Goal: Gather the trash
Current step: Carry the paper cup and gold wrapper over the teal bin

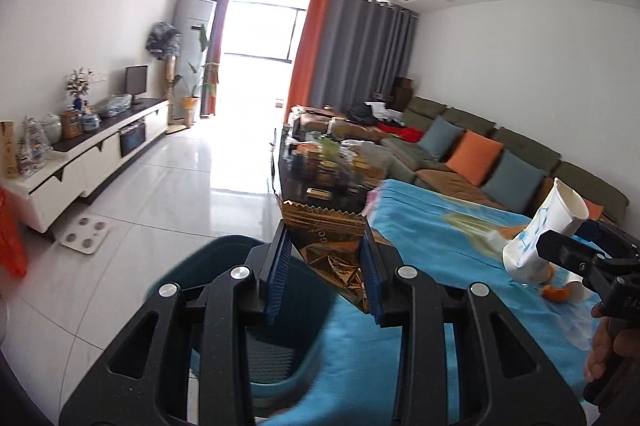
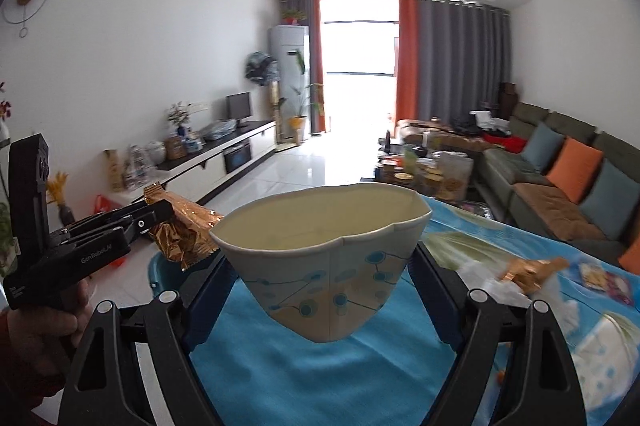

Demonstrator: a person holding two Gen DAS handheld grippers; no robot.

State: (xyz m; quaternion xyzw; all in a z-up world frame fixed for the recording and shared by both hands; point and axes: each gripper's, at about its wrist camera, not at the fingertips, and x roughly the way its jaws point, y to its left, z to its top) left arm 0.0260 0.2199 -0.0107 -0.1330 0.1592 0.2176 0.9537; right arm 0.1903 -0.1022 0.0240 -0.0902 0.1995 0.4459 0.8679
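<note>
over the blue-clothed table [image 2: 320, 366], near its left edge beside the teal bin [image 1: 224, 266], my right gripper [image 2: 320, 282] clamps a crushed paper cup [image 2: 324, 258] in wide jaws; my left gripper [image 1: 324, 266] pinches a gold wrapper [image 1: 324, 226] narrowly. neither is binned yet. another wrapper [image 2: 532, 272], tissue and orange peel [image 1: 554, 294] remain on the table.

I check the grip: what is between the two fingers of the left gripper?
A gold foil wrapper, pinched between the left gripper fingers, in the left wrist view.
</note>
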